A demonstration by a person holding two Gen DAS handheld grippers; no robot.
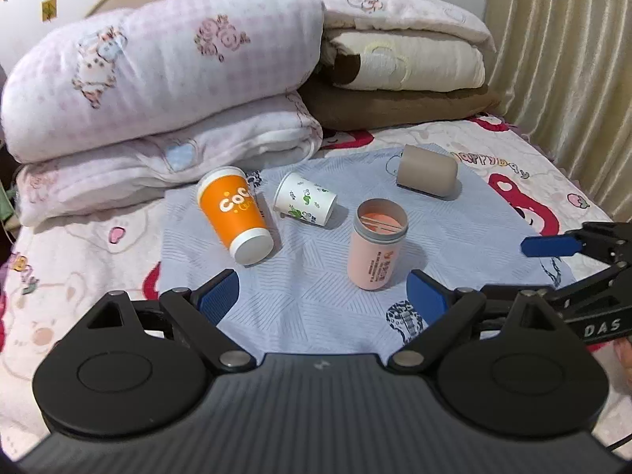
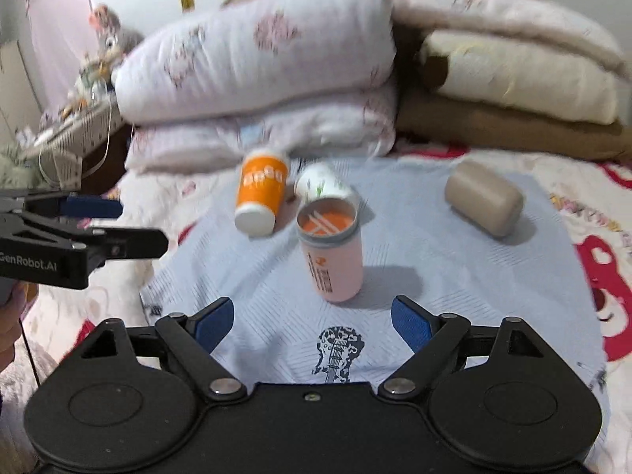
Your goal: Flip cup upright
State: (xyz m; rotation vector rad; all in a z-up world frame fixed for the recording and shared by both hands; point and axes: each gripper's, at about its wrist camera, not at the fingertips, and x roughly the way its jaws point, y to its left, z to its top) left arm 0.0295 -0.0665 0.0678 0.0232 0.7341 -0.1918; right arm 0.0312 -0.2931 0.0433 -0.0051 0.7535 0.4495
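Observation:
A pink cup (image 1: 375, 251) (image 2: 333, 254) stands upright on the light blue cloth (image 1: 316, 296), its open mouth up. An orange cup (image 1: 237, 215) (image 2: 260, 197), a white cup with green print (image 1: 306, 203) (image 2: 322, 181) and a taupe cup (image 1: 428, 172) (image 2: 484, 197) lie on their sides behind it. My left gripper (image 1: 322, 296) is open and empty, just short of the pink cup. My right gripper (image 2: 312, 326) is open and empty, a little in front of the pink cup. Each gripper shows at the edge of the other's view.
Folded quilts and blankets (image 1: 166, 79) are stacked at the head of the bed behind the cups. A curtain (image 1: 572, 59) hangs on the right. A cluttered bedside table (image 2: 79, 118) stands at the left. The printed bedsheet (image 1: 79, 296) surrounds the cloth.

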